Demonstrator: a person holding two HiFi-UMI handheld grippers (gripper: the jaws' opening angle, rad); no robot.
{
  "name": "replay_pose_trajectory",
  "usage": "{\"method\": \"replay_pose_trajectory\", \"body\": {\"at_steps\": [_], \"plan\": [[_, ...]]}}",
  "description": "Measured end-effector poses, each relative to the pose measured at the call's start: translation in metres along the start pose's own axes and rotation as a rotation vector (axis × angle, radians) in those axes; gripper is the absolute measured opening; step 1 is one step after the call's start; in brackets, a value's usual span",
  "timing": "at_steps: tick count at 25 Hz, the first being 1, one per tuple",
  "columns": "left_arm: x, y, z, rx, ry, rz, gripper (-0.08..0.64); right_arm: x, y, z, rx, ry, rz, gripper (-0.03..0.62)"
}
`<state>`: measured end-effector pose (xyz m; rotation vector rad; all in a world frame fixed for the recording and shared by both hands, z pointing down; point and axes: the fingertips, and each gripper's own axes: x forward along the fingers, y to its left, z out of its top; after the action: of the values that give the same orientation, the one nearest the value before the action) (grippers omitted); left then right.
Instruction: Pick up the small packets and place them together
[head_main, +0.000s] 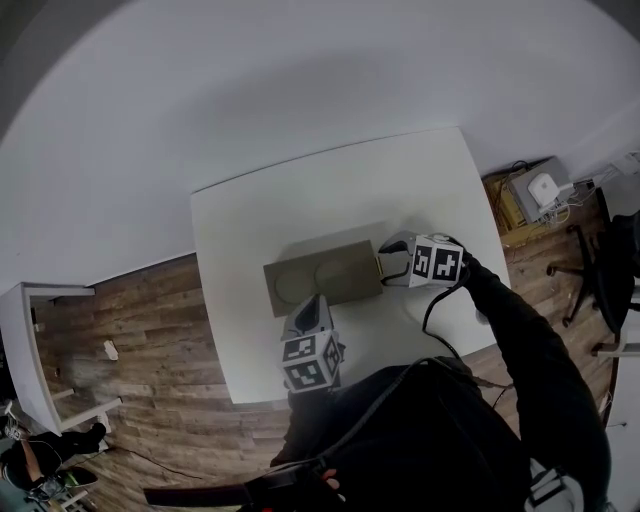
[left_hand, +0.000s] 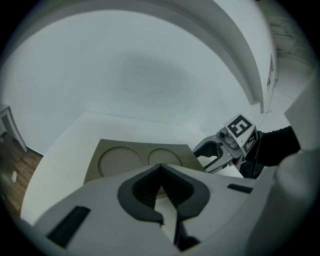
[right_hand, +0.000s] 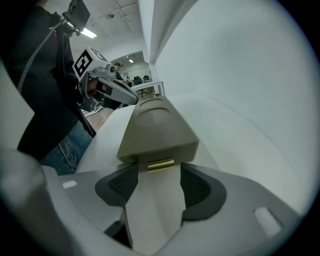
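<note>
R tongs (right_hand: 156, 172) wide at box (right_hand: 155, 127), L tongs (left_hand: 160, 167) closed

Light was dim, flat and grey; a ceiling lamp (right_hand: 89, 33) glared; fisheye bending and dark corners ringed each view.

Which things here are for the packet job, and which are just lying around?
For the job: right gripper, open; left gripper, shut; tan box with two round hollows; small gold piece at its end, maybe a packet; white table.

Just lying around: office chair; white gadget beside the table; white shelf.
</note>
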<state>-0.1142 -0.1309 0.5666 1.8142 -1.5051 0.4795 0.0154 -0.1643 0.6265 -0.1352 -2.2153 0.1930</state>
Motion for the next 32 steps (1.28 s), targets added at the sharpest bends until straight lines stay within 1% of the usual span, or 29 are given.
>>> {"method": "replay_pose_trajectory", "body": {"at_steps": [4,7,10,12,13,15,16,32], "plan": [[0.006,0.001,-0.006,-0.007,0.031,-0.01,0.0,0.007,-0.005,-0.002,-0.024,0.021,0.0,0.229],[0.011,0.002,-0.014,-0.008,0.072,-0.013,0.0,0.01,-0.009,-0.001,-0.057,0.041,-0.009,0.229],[0.013,0.003,-0.019,-0.004,0.092,-0.008,0.0,0.01,-0.008,-0.001,-0.087,0.057,-0.003,0.229],[0.014,0.004,-0.02,-0.01,0.095,-0.008,0.0,0.01,-0.008,-0.001,-0.104,0.063,-0.001,0.224],[0.014,0.004,-0.02,-0.012,0.095,-0.01,0.0,0.01,-0.007,-0.001,-0.112,0.065,0.003,0.213],[0.015,0.004,-0.02,-0.012,0.093,-0.015,0.0,0.011,-0.006,-0.001,-0.125,0.071,0.005,0.17],[0.015,0.004,-0.021,-0.011,0.092,-0.017,0.0,0.011,-0.005,-0.001,-0.129,0.072,0.004,0.167],[0.011,0.007,-0.021,-0.009,0.079,-0.021,0.0,0.008,-0.004,-0.006,-0.127,0.09,-0.006,0.164]]}}
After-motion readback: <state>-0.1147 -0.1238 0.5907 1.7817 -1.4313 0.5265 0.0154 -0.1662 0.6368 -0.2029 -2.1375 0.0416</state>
